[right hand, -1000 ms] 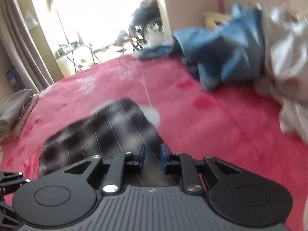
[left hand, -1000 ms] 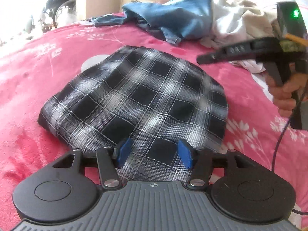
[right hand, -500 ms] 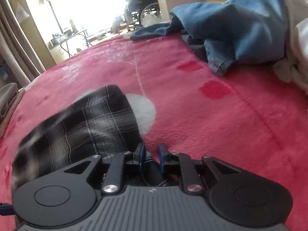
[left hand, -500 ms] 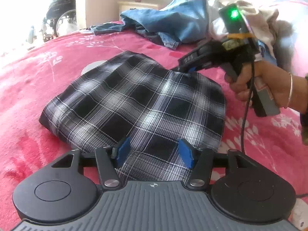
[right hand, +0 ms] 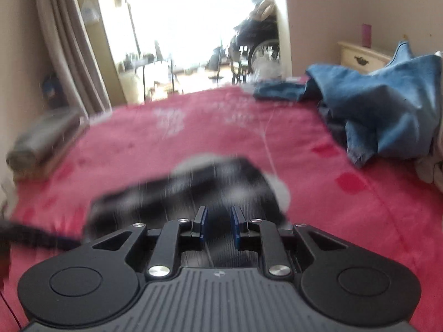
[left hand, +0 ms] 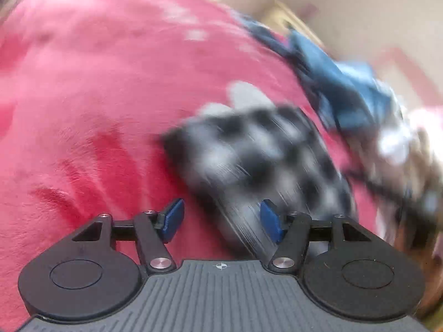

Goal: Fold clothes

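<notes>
- Since 0.5 s ago, both views have smeared with motion; the left view has swung so the plaid garment (left hand: 257, 163) lies ahead and right of its pads, with more bare bed beside it.
- Nearest, the left hand-held gripper (left hand: 221, 218) stands wide open and holds nothing; the garment's near edge lies between and just beyond its pads.
- Right hand-held gripper (right hand: 218, 227): its jaws are narrowly parted over the plaid garment (right hand: 188, 191); I cannot tell whether cloth is pinched.
- That garment lies in a compact, flat shape on the red bed (left hand: 97, 96).
- Beyond the garment, a blue denim heap (right hand: 387, 116) sits well apart.
- Risk, as I judge it: a fast swing could drag a loosely caught layer and spoil the fold.
- No readable writing or brand shows.
</notes>
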`<move>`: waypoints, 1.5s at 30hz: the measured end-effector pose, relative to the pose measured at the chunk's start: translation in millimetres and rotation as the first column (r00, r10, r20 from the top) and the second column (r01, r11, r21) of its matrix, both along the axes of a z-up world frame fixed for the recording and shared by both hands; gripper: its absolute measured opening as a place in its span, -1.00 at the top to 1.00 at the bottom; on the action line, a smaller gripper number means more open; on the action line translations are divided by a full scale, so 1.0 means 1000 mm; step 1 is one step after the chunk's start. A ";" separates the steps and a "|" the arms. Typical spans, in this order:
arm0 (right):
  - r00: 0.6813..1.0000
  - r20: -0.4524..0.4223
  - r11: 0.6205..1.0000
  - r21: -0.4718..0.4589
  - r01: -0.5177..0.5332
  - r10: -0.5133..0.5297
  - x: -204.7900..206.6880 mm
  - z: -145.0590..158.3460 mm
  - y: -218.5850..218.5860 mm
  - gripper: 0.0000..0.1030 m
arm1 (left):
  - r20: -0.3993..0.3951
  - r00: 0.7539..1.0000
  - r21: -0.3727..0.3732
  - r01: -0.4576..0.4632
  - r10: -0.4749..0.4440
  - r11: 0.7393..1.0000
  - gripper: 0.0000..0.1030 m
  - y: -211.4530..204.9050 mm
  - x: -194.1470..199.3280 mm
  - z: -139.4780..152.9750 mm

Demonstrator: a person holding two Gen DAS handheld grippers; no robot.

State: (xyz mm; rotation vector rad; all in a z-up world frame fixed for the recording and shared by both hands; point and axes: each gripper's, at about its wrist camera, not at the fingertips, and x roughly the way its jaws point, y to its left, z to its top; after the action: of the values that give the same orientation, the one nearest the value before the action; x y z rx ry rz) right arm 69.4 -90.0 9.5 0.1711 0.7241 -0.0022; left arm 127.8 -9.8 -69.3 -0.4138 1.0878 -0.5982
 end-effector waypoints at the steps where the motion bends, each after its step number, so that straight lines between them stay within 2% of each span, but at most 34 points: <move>1: 1.000 -0.022 1.000 0.001 0.003 -0.003 0.000 -0.006 -0.001 0.62 | -0.008 1.000 -0.027 -0.026 0.026 0.999 -0.17 0.002 0.006 0.000; 4: 0.999 -0.036 1.000 0.009 0.019 -0.018 -0.005 -0.015 -0.005 0.63 | -0.037 0.994 -0.106 -0.104 0.101 0.989 -0.16 0.006 0.025 -0.001; 7: 0.999 -0.037 1.000 0.009 0.020 -0.020 -0.007 -0.015 -0.005 0.63 | -0.071 0.982 -0.182 -0.183 0.173 0.966 -0.14 0.011 0.043 -0.001; 10: 0.999 -0.037 1.000 -0.002 0.013 -0.013 -0.006 -0.017 -0.004 0.63 | -0.025 0.973 -0.187 -0.229 0.228 0.955 -0.09 0.014 0.049 0.008; 12: 0.999 -0.033 1.000 -0.003 0.010 -0.010 -0.007 -0.018 -0.004 0.63 | 0.020 0.970 -0.145 -0.235 0.240 0.961 -0.09 0.015 0.051 0.018; 13: 0.999 -0.031 1.000 0.000 0.011 -0.011 -0.007 -0.018 -0.004 0.63 | 0.067 0.976 -0.103 -0.201 0.208 0.974 -0.09 0.008 0.043 0.024; 15: 1.000 -0.023 1.000 0.005 0.017 -0.017 -0.008 -0.015 -0.005 0.63 | 0.175 0.980 0.011 -0.099 0.096 0.995 -0.11 -0.013 0.019 0.036; 17: 1.000 -0.004 1.000 0.007 0.021 -0.021 -0.010 -0.009 -0.007 0.63 | 0.266 0.963 0.134 -0.007 -0.029 0.991 -0.12 -0.034 -0.006 0.047; 20: 0.999 0.031 1.000 -0.019 0.012 -0.011 -0.010 -0.001 -0.006 0.63 | 0.364 0.907 0.311 0.098 -0.213 0.945 -0.16 -0.064 -0.043 0.061; 24: 1.000 0.013 0.999 -0.046 -0.010 0.011 0.003 -0.009 -0.006 0.63 | 0.367 0.859 0.435 0.181 -0.358 0.882 -0.17 -0.102 -0.076 0.045; 27: 0.999 -0.039 0.997 -0.070 -0.009 0.006 0.011 -0.025 -0.007 0.63 | 0.300 0.877 0.510 0.185 -0.376 0.840 -0.17 -0.119 -0.079 0.027; 28: 0.999 -0.043 0.998 -0.070 -0.005 0.002 0.011 -0.023 -0.007 0.63 | 0.288 0.884 0.523 0.177 -0.369 0.834 -0.18 -0.122 -0.079 0.023; 34: 1.000 0.001 0.996 -0.084 0.002 -0.002 -0.007 0.004 -0.004 0.63 | 0.276 0.903 0.548 0.133 -0.328 0.826 -0.22 -0.127 -0.079 0.026; 37: 0.997 -0.062 0.995 -0.092 0.038 -0.044 -0.012 -0.012 -0.011 0.63 | 0.274 0.904 0.565 0.124 -0.327 0.816 -0.23 -0.132 -0.079 0.026; 39: 0.993 -0.097 0.996 -0.058 0.066 -0.071 -0.012 -0.025 -0.021 0.64 | 0.275 0.904 0.578 0.115 -0.327 0.808 -0.24 -0.136 -0.080 0.026; 42: 0.993 -0.068 0.995 -0.011 0.095 -0.096 -0.023 -0.010 -0.029 0.63 | 0.273 0.909 0.595 0.097 -0.314 0.798 -0.25 -0.140 -0.082 0.026; 45: 0.996 -0.039 0.997 -0.001 0.074 -0.074 -0.040 0.007 -0.030 0.63 | 0.262 0.917 0.607 0.085 -0.301 0.790 -0.26 -0.142 -0.082 0.028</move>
State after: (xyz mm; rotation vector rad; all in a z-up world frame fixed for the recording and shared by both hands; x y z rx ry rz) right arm 29.0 -120.1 16.3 0.1992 0.7568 -0.0766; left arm 46.1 -152.0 -41.6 0.3487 0.9172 -0.4613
